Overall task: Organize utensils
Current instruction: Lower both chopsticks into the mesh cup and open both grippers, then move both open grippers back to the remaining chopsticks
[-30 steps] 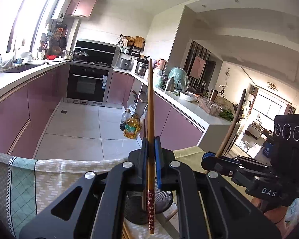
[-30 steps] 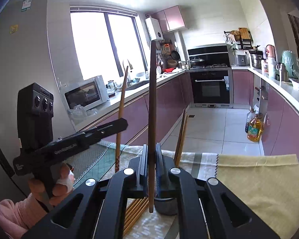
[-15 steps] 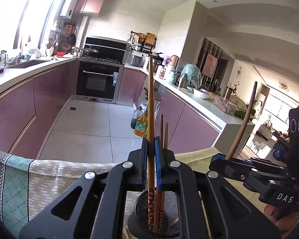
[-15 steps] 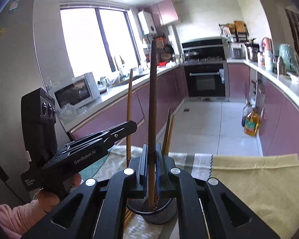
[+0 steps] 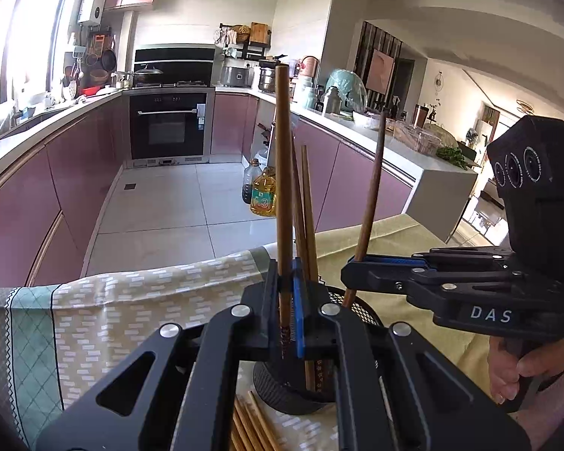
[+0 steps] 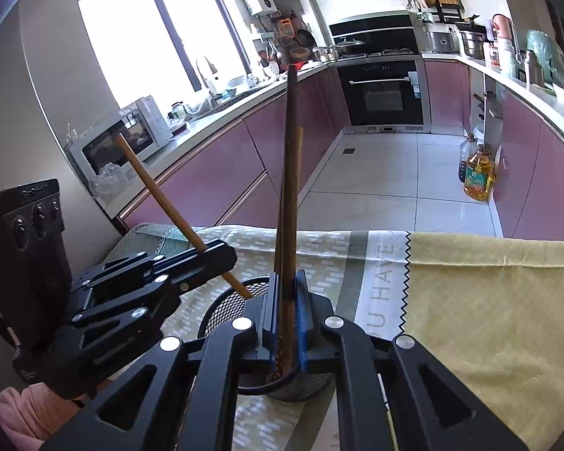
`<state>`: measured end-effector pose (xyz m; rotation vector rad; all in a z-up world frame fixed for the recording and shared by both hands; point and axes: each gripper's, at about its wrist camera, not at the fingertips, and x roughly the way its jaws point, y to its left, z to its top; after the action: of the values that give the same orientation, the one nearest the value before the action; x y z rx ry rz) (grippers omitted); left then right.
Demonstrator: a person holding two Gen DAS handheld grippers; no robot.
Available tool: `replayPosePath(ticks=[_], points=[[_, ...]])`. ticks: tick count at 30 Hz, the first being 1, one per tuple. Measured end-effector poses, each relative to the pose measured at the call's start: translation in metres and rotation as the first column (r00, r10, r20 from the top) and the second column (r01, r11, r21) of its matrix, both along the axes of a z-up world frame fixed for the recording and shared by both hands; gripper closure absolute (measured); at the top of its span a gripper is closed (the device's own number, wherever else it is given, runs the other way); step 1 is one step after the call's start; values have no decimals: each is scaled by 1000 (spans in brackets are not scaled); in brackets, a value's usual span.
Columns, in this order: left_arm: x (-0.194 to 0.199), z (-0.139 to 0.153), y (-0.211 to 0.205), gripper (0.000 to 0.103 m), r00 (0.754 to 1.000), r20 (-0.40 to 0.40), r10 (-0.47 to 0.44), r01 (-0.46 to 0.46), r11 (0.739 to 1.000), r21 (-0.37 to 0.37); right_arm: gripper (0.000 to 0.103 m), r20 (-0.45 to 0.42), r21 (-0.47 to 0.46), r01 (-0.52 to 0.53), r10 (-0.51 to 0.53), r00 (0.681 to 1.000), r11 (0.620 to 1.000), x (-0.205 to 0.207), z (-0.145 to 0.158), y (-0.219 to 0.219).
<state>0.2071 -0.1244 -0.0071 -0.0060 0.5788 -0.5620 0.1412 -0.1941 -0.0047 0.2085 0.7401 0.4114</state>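
A black mesh holder (image 5: 361, 302) stands on the patterned cloth with two chopsticks (image 5: 307, 203) leaning in it. My left gripper (image 5: 287, 312) hangs right above it, shut on an upright brown chopstick (image 5: 284, 173) whose patterned lower end dips into the holder. From the right, my right gripper (image 5: 357, 267) brings a darker chopstick (image 5: 372, 188) over the rim. In the right wrist view my right gripper (image 6: 287, 323) has that dark chopstick (image 6: 291, 158) between its pads above the holder (image 6: 225, 306); its jaws are just opening. The left gripper (image 6: 222, 255) grips its slanted chopstick (image 6: 158, 188).
Several loose chopsticks (image 5: 250, 428) lie on the cloth in front of the holder. A yellow cloth (image 6: 488, 300) covers the table's right half. Beyond the table's far edge lies the kitchen floor with an oil bottle (image 5: 262, 197). A hand (image 5: 507, 372) holds the right gripper.
Both grippers have sunk towards the mesh holder with their chopsticks. The chopsticks' lower ends now reach into the holder, and the two grippers stand closer together.
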Motion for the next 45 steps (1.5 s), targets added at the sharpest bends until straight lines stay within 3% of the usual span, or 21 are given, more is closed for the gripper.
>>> replayPosePath(ticks=[4, 9, 11, 16, 19, 23, 33, 38, 45], points=[[3, 13, 7, 96, 999, -24, -36, 36, 999, -18, 93, 2, 17, 15, -15, 1000, 1000, -1, -1, -4], [10, 25, 13, 96, 994, -86, -64, 63, 998, -14, 85, 12, 30, 28, -29, 1000, 999, -2, -1, -8], [14, 26, 13, 96, 992, -108, -73, 74, 997, 6, 80, 12, 38, 39, -39, 999, 999, -3, -1, -10], [19, 17, 5, 95, 990, -123, -64, 71, 996, 59, 77, 25, 51, 51, -53, 998, 997, -9, -2, -11], [20, 10, 5, 82, 990, -134, -53, 61, 996, 59, 71, 35, 48, 57, -58, 998, 997, -14, -2, -11], [12, 9, 9, 75, 994, -105, -36, 42, 998, 53, 62, 62, 32, 57, -59, 996, 998, -26, 1, -9], [-41, 13, 43, 61, 999, 19, 41, -42, 998, 48, 62, 138, -20, -18, 20, 990, 1000, -76, 5, 10], [-65, -7, 65, 57, 997, -2, 74, -74, 993, 92, 62, 98, -32, -82, 85, 992, 996, -94, -13, 30], [-88, -49, 84, 56, 990, -93, 103, -89, 985, 149, 62, -58, -37, -122, 119, 991, 992, -99, -68, 62]])
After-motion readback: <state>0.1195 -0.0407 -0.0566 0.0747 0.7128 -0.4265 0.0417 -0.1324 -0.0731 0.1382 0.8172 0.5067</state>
